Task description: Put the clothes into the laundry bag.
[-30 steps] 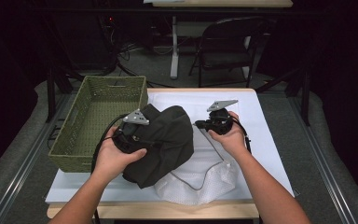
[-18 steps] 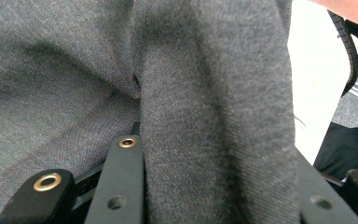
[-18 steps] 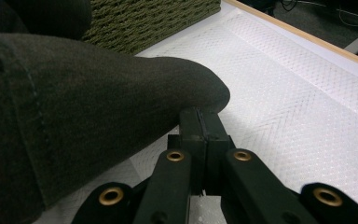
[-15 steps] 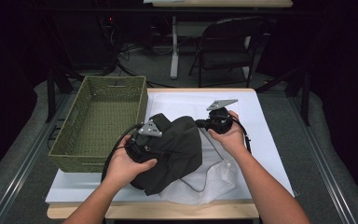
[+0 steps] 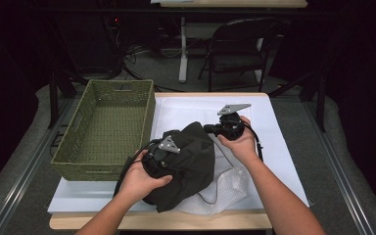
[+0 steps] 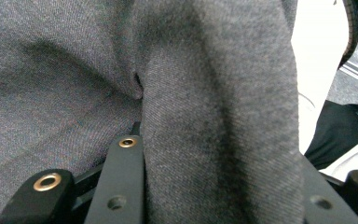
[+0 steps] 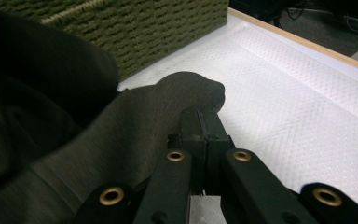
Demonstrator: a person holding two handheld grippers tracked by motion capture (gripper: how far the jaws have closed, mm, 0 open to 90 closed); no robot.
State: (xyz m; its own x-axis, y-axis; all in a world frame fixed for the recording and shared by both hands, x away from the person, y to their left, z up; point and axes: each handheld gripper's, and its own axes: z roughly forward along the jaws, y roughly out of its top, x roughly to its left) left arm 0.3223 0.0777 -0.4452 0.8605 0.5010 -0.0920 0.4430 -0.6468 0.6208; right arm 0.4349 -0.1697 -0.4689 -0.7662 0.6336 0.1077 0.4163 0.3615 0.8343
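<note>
Mid-worktop, nr the front edge: your left tool (image 5: 162,155) clamps a thick fold of the dark garment (image 5: 191,161); your right tool (image 5: 214,129), jaws fully closed, pinches its far corner.

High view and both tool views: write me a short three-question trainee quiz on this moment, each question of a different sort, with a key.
1. True or false: the right tool is shut on an edge of the dark garment.
2. Which item lies under the dark garment at the table's near edge?
A. a white mesh bag
B. a red towel
C. a metal bowl
3. Fill in: the green woven basket stands to the ___ of the garment in the high view.

Key
1. True: its jaws are closed together with a fold of cloth between them.
2. A.
3. Left. The left tool grips the garment on that side.
</note>
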